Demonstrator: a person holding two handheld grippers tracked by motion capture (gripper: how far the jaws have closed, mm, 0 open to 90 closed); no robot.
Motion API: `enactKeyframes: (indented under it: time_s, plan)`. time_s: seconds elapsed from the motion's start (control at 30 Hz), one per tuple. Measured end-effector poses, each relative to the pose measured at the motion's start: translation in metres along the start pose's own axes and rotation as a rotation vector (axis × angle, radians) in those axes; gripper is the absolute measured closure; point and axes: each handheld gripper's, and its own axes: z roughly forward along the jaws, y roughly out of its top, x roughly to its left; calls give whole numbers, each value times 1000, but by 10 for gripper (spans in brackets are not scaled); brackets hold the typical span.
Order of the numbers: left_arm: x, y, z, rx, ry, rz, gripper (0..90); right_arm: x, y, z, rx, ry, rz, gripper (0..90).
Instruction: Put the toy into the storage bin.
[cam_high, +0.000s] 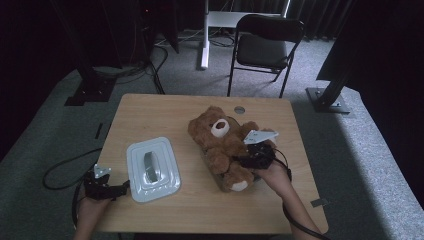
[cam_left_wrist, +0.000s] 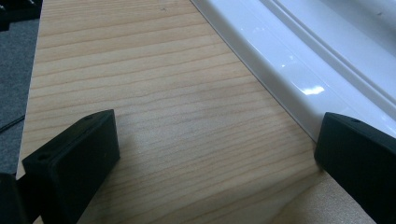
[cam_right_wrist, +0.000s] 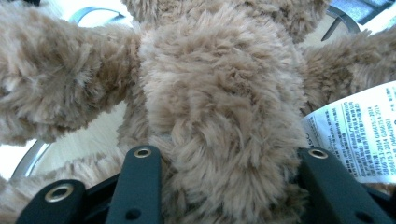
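Observation:
A brown teddy bear (cam_high: 222, 145) lies on its back right of the table's middle, head toward the far edge. My right gripper (cam_high: 241, 163) comes in from the bear's right side, low on its body. In the right gripper view the two black jaws of that gripper (cam_right_wrist: 229, 186) flank the bear's furry belly (cam_right_wrist: 219, 102) and the fur bulges against both; a white printed label (cam_right_wrist: 359, 126) hangs at the right. A white rectangular lid (cam_high: 152, 169) with a grey handle lies at the left. My left gripper (cam_high: 119, 190) rests open at its near left corner, jaws wide over bare wood beside the lid's rim (cam_left_wrist: 299, 70).
The wooden table (cam_high: 165, 110) has a round grey grommet (cam_high: 239, 109) near its far edge. A black folding chair (cam_high: 267, 45) stands behind the table. Cables trail on the grey carpet at the left (cam_high: 60, 170), and black stand bases sit at both far corners.

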Motion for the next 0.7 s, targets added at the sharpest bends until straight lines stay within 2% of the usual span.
enactKeyframes:
  time_s: [0.07, 0.17, 0.3, 0.53, 0.6, 0.7]
  plan:
    - [0, 0, 0, 0, 0, 0, 6, -7, -3, -4, -1, 12, -3, 547]
    - [0, 0, 0, 0, 0, 0, 6, -13, -5, -8, -1, 32, 40, 381]
    - [0, 0, 0, 0, -1, 1, 6, -12, -2, -12, -1, 39, 57, 316]
    - [0, 0, 0, 0, 0, 1, 6, -9, 9, -17, -9, 15, 71, 261]
    - [0, 0, 0, 0, 0, 1, 6, -9, 12, -20, -25, 19, 88, 261]
    - [0, 0, 0, 1, -1, 2, 6, -10, 22, -28, -77, 11, 114, 264]
